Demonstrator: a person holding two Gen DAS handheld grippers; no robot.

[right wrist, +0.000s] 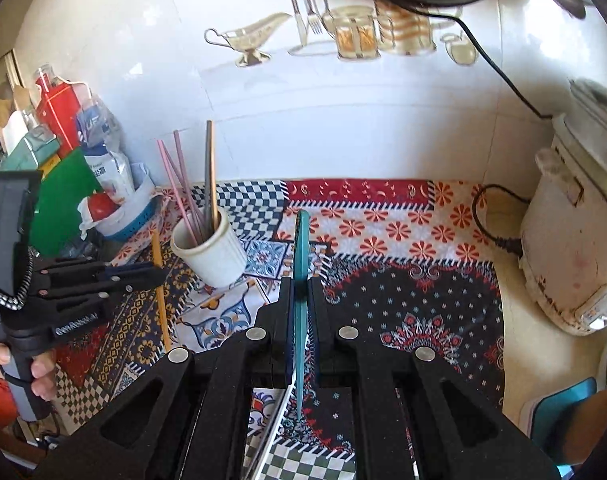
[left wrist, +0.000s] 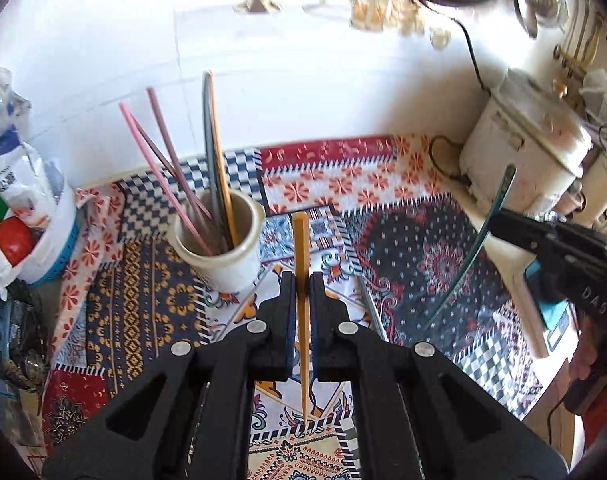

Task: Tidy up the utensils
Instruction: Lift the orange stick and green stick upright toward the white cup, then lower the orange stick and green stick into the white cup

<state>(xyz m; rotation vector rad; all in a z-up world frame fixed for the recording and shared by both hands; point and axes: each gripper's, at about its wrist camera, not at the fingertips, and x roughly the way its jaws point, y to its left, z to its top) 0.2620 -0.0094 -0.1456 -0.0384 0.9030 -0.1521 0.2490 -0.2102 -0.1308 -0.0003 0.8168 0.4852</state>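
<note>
My left gripper [left wrist: 302, 284] is shut on an orange chopstick [left wrist: 301, 248] and holds it upright above the patterned cloth, just right of a white cup [left wrist: 219, 248]. The cup holds two pink chopsticks [left wrist: 159, 168], a grey one and an orange one. My right gripper [right wrist: 301, 288] is shut on a teal chopstick [right wrist: 301, 248], held upright, right of the cup [right wrist: 209, 248]. The right gripper with its teal chopstick [left wrist: 479, 232] shows at the right of the left wrist view. The left gripper [right wrist: 159, 270] with its orange chopstick [right wrist: 159, 280] shows at the left of the right wrist view. A grey chopstick [left wrist: 369, 308] lies on the cloth.
A white rice cooker [right wrist: 575, 240] with a black cord stands at the right against the tiled wall. A blue basket [right wrist: 127, 220] with bags, a tomato and bottles crowds the left corner. A green board [right wrist: 63, 200] leans there. The patterned cloth [right wrist: 383, 240] covers the counter.
</note>
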